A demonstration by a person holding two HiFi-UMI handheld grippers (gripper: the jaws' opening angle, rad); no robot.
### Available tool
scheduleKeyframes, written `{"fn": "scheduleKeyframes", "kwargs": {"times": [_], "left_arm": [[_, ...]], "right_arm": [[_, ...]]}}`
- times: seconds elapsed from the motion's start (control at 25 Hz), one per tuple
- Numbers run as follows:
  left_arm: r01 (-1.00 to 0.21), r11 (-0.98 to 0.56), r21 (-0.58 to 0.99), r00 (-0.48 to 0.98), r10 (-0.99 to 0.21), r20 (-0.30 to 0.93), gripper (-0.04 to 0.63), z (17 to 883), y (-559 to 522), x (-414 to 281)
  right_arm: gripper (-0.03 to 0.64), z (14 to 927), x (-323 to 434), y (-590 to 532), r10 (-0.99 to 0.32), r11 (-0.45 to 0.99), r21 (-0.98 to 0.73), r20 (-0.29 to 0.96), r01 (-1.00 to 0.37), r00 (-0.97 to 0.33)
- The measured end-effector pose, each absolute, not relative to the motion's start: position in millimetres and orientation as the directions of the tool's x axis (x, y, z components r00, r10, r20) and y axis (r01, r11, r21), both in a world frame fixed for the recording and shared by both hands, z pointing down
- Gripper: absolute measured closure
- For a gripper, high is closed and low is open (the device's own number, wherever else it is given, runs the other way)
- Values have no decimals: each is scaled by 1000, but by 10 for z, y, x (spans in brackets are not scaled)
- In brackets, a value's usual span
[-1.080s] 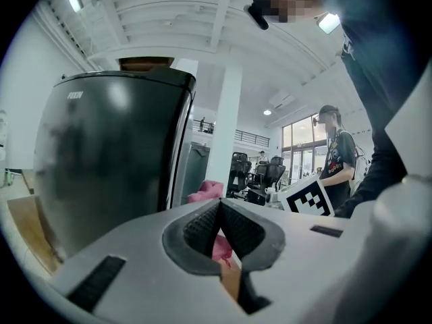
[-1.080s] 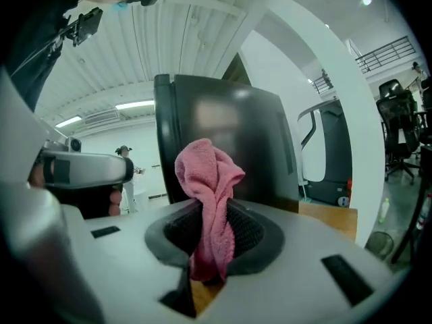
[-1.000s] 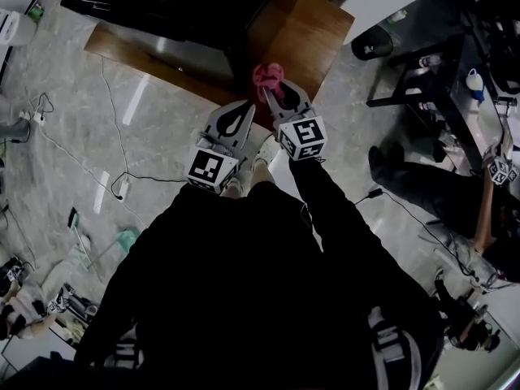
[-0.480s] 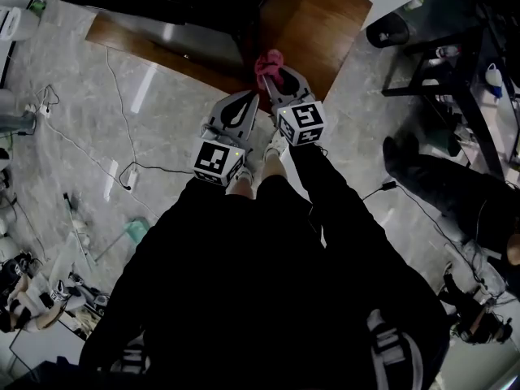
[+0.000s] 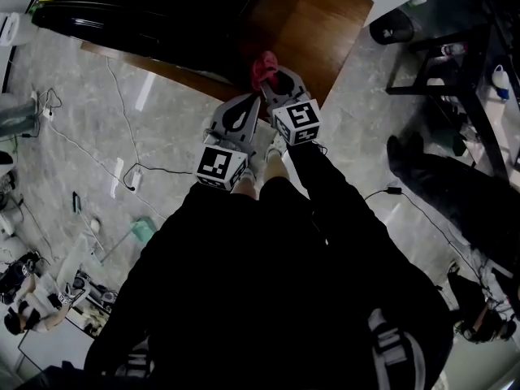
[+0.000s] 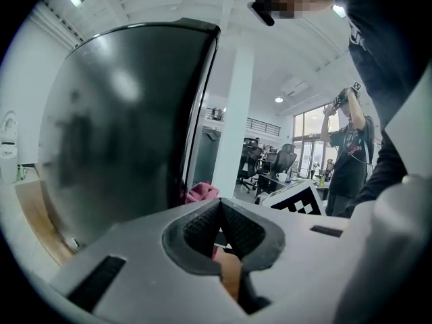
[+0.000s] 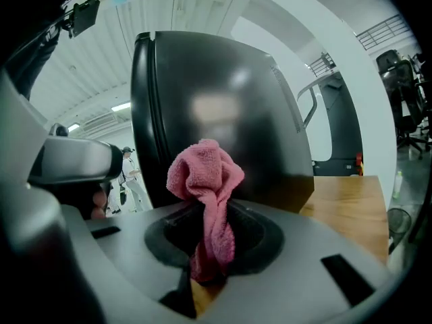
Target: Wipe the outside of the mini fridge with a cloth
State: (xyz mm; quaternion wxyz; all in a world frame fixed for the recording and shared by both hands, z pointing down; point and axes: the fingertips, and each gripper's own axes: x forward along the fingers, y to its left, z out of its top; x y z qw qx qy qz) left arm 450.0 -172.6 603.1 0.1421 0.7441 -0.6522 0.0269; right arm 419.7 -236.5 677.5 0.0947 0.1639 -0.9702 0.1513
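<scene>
The glossy black mini fridge (image 5: 162,19) stands on a brown wooden board (image 5: 317,23). In front of it, the left gripper (image 5: 245,101) has its jaws pressed together with nothing between them. Beside that, the right gripper (image 5: 270,78) pinches a crumpled pink terry cloth (image 5: 262,63), held just beside the fridge.

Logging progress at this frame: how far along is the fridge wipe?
Done: the pink cloth is clamped in the right gripper. In hand: it is held close to the black mini fridge; contact is unclear. Left: the wiping itself; no wiped patch shows. The left gripper is shut, empty.
</scene>
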Motion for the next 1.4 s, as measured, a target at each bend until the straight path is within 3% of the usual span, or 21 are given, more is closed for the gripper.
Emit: {"fn": "scheduleKeyframes", "kwargs": {"times": [0.72,1.4], "left_arm": [[-978,-36,207,93,-958,273,589,6321,-2614,4618],[-978,-30,206,82,-964,252,589,6253,-3605,4609]], "right_arm": [[532,7022,4111,-3426,-266,912,-250,248,-327,-932],[532,7136,4019,-4830,-332,890,-227,274,-396,-903]]}}
